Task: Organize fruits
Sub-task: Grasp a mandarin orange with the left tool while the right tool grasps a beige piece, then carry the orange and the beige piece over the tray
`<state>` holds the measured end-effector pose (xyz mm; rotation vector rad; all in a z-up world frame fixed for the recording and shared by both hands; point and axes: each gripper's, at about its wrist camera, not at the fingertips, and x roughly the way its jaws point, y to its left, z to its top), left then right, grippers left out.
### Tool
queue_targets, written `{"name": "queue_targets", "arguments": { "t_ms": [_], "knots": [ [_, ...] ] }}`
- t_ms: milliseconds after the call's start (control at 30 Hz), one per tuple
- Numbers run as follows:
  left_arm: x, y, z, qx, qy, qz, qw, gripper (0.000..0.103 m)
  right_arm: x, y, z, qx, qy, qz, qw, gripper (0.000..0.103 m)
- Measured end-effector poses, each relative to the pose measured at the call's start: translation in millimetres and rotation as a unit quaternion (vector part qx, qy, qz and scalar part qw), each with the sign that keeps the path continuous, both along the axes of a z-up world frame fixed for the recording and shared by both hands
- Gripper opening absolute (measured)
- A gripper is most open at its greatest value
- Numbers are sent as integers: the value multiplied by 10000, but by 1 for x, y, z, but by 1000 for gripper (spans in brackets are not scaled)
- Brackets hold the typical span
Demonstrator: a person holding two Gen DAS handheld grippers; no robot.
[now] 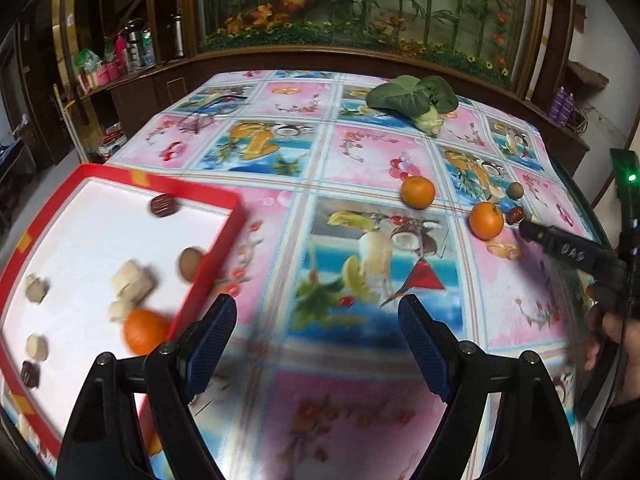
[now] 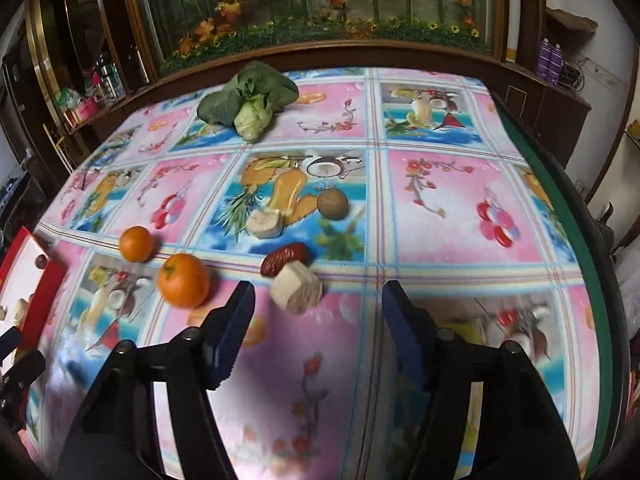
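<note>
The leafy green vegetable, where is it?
The leafy green vegetable lies at the table's far edge, near the wooden cabinet, well beyond the oranges.

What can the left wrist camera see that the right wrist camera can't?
Only the left wrist view shows inside the red tray: an orange, a brown round fruit, a red date and pale chunks. Only the right wrist view clearly shows the pale chunk touching a red date, and a second pale chunk beside a brown round fruit. Both show two loose oranges, the leafy cabbage and the fruit-print tablecloth.
</note>
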<state>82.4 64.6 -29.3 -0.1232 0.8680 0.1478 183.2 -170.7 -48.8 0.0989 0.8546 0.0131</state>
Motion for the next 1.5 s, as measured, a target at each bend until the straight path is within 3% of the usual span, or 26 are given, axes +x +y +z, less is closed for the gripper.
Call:
{"name": "queue_targets", "arguments": {
  "t_ms": [33, 67, 100, 267, 467, 533, 567, 600, 633, 800, 1133, 1500],
  "knots": [
    [6, -3, -1, -4, -15, -43, 10000, 83, -1, 0, -2, -114, -30, -55, 9999, 43],
    [11, -6, -2, 16, -21, -71, 10000, 83, -3, 0, -2, -150, -63, -73, 9998, 26],
    [16, -9, -2, 36, -24, -96, 9999, 83, -5, -2, -2, -65, -69, -79, 9999, 23],
    [49, -28, -4, 83, -156, -225, 9996, 82, -11, -16, -2, 423, -163, -180, 9988, 22],
    [96, -51, -14, 91, -104, -316, 9994, 82, -8, -17, -3, 623, -155, -51, 9979, 22],
    [107, -53, -18, 141, -107, -234, 9996, 71, -8, -19, -3, 692, -162, -69, 9974, 22],
    [111, -53, -21, 208, -47, -214, 9995, 47, -8, -20, -3, 706, -166, -75, 9973, 22],
    [114, -54, -24, 216, 69, -255, 9994, 32, -8, -21, -2, 702, -171, -78, 9974, 22],
    [112, -55, -21, 311, 0, -203, 9993, 28, -8, -21, -2, 668, -187, -77, 9976, 22],
    [86, -58, -19, 417, 9, -418, 9983, 27, -9, -15, 1, 429, -235, -19, 9988, 22],
    [0, -51, 0, 93, -38, -640, 9979, 27, -19, -4, 4, 16, -182, -102, 9998, 22],
    [-49, -53, 10, -101, -219, -840, 9962, 27, -127, 16, 47, -258, -709, 217, 9969, 22]
  ]
}}
